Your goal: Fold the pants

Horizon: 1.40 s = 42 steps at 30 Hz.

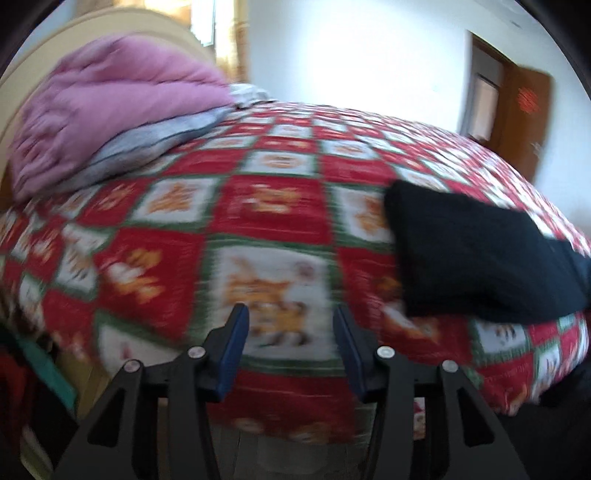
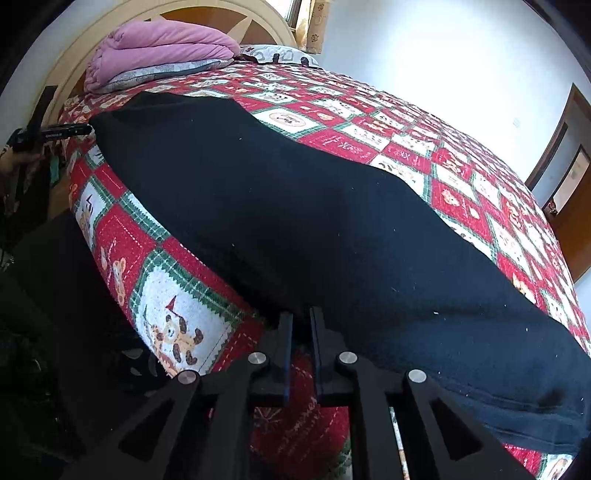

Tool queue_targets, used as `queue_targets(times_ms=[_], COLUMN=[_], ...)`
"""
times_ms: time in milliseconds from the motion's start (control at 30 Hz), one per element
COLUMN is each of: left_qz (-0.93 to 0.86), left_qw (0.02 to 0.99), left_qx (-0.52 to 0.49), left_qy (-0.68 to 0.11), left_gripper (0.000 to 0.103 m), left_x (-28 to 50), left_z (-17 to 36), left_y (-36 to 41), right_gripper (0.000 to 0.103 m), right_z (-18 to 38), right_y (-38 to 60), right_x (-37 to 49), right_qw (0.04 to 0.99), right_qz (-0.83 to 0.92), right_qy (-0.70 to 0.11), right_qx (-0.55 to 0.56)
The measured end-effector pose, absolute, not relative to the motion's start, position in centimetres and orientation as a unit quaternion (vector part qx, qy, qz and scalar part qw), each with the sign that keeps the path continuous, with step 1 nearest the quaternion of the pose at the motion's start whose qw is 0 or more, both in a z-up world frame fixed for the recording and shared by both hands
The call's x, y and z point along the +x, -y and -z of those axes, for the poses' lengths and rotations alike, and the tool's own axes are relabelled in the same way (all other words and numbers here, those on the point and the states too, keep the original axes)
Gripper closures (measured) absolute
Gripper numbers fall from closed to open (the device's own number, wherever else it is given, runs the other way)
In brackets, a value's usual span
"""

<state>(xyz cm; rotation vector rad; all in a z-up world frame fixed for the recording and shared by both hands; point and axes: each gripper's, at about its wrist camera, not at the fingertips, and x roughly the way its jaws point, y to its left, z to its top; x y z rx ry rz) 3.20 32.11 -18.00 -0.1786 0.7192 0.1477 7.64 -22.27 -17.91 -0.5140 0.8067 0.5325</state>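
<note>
The black pants (image 2: pixel 314 229) lie flat across the red, white and green checkered bedspread (image 2: pixel 369 144), reaching from near the headboard side to the near edge of the bed. In the left wrist view the pants (image 1: pixel 480 254) show as a folded dark block at the right. My right gripper (image 2: pixel 301 314) is nearly closed at the near edge of the pants; I cannot tell if cloth is pinched. My left gripper (image 1: pixel 290 314) is open and empty over the bedspread (image 1: pixel 273 206), left of the pants. The left gripper also shows far left in the right wrist view (image 2: pixel 74 130).
A folded pink blanket (image 1: pixel 110 107) on a grey one lies by the cream headboard (image 2: pixel 221 14). A pillow (image 2: pixel 280 53) lies behind it. A wooden door (image 1: pixel 524 110) stands at the right wall. The bed edge drops off just below both grippers.
</note>
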Motion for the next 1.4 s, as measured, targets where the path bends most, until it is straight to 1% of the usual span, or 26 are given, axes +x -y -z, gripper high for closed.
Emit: queue_targets(times_ms=[67, 133, 200, 300, 367, 500, 633, 733, 800, 867, 967, 1100, 1200, 1400], left_qz=[-0.076, -0.072, -0.059, -0.021, 0.010, 0.090, 0.160, 0.189, 0.206, 0.218, 0.224, 0.210, 0.208, 0.209], left_qw=[0.934, 0.940, 0.947, 0.956, 0.959, 0.954, 0.940, 0.931, 0.924, 0.921, 0.917, 0.917, 0.920, 0.925], left_qx=[-0.108, -0.102, -0.092, -0.079, -0.071, -0.046, -0.057, -0.046, -0.045, -0.055, -0.058, -0.052, -0.049, -0.055], left_qy=[-0.333, -0.318, -0.302, -0.283, -0.274, -0.282, -0.297, -0.308, -0.318, -0.319, -0.326, -0.334, -0.330, -0.313], left_gripper=[0.053, 0.053, 0.053, 0.047, 0.039, 0.038, 0.038, 0.038, 0.038, 0.038, 0.038, 0.038, 0.038, 0.038], left_x=[2.8, 2.8, 2.9, 3.3, 3.8, 5.6, 7.3, 8.1, 8.7, 9.0, 9.2, 9.4, 9.4, 9.4], left_z=[17.1, 15.8, 14.5, 12.4, 11.4, 10.3, 10.8, 11.7, 12.6, 13.2, 14.2, 15.4, 15.8, 16.3], left_y=[-32.5, -31.8, -30.4, -27.1, -24.7, -18.3, -12.8, -9.1, -7.0, -5.6, -4.6, -4.7, -5.0, -5.1], right_gripper=[0.090, 0.079, 0.076, 0.076, 0.076, 0.075, 0.075, 0.075, 0.075, 0.075, 0.075, 0.075, 0.075, 0.075], right_z=[17.8, 17.9, 17.9, 17.7, 17.3, 15.6, 13.7, 12.1, 10.6, 9.4, 7.7, 8.4, 9.1, 10.2], right_y=[22.3, 22.2, 22.2, 22.4, 22.8, 25.0, 29.1, 34.1, 39.1, 44.1, 50.7, 55.7, 56.4, 55.5], right_x=[7.5, 7.3, 6.9, 6.6, 6.9, 7.7, 8.7, 9.7, 9.9, 9.5, 7.6, 6.1, 6.0, 7.6], right_qw=[0.853, 0.850, 0.847, 0.849, 0.854, 0.875, 0.898, 0.917, 0.930, 0.936, 0.939, 0.922, 0.918, 0.920], right_qz=[-0.254, -0.259, -0.266, -0.266, -0.263, -0.242, -0.205, -0.144, -0.084, -0.026, 0.073, 0.115, 0.107, 0.078], right_qy=[-0.385, -0.389, -0.389, -0.387, -0.388, -0.380, -0.374, -0.370, -0.356, -0.338, -0.290, -0.284, -0.277, -0.285], right_qx=[-0.244, -0.243, -0.245, -0.241, -0.225, -0.179, -0.111, -0.047, 0.025, 0.095, 0.170, 0.236, 0.263, 0.259])
